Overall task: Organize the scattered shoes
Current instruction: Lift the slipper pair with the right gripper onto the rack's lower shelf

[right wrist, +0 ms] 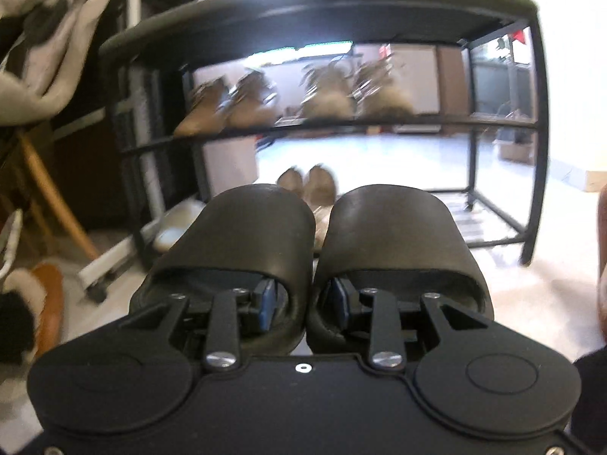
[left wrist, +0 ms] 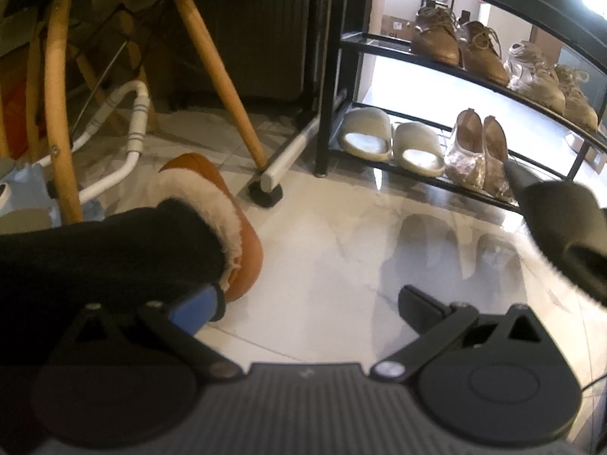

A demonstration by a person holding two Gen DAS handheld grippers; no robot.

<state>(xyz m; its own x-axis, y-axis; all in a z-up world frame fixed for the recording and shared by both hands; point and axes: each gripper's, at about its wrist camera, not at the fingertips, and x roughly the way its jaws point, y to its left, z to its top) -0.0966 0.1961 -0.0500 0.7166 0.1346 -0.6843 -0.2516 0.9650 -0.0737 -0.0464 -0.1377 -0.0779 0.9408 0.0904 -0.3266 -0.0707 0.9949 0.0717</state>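
My right gripper point(right wrist: 313, 295) is clenched on a pair of black rubber slides point(right wrist: 261, 242), one finger tucked inside each, pinching their inner walls together so they sit side by side, raised clear of the floor. Their long axes run straight away from me, rounded toes pointing at the black metal shoe rack point(right wrist: 535, 121) ahead. My left gripper point(left wrist: 307, 303) is released, holding nothing, low over the glossy white tile floor point(left wrist: 322, 227). Just to its left, a tan suede slipper with white fleece lining point(left wrist: 242, 235) is on a foot in a black sock point(left wrist: 114, 250). On the rack's bottom shelf sit cream slides point(left wrist: 390, 140) and glittery flats point(left wrist: 478, 151); brown lace-up shoes point(left wrist: 459, 45) fill the shelf above. A wooden chair leg point(left wrist: 216, 72) stands left of the rack.
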